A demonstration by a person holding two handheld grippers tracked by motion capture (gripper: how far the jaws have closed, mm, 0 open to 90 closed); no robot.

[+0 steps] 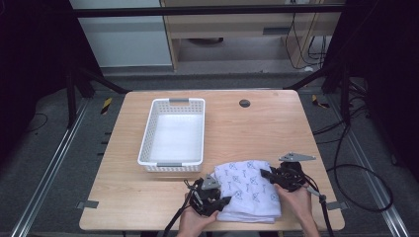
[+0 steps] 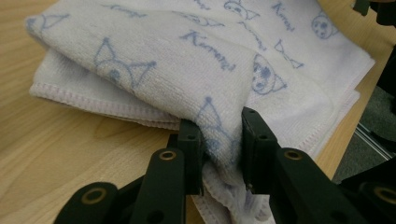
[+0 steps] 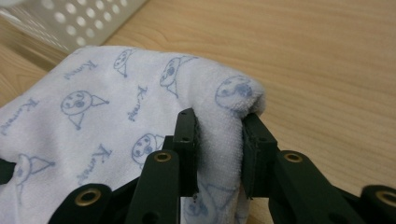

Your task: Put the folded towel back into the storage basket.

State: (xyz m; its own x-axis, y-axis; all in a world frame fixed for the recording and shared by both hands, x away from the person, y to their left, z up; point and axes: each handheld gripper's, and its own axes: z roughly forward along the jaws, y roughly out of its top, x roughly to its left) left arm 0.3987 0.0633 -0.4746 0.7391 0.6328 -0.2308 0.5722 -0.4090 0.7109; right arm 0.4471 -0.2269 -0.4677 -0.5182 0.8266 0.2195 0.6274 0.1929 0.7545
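Note:
A white towel with blue cartoon prints lies folded in layers near the table's front edge. My left gripper is shut on the towel's near left edge, a fold of cloth pinched between its jaws. My right gripper is shut on the towel's right edge, with a bunched fold squeezed between its jaws. Both hands come in from the bottom of the high view.
A white perforated basket, empty, stands just behind the towel on the wooden table. Its wall shows at the top left of the right gripper view. A small dark round insert sits at the back.

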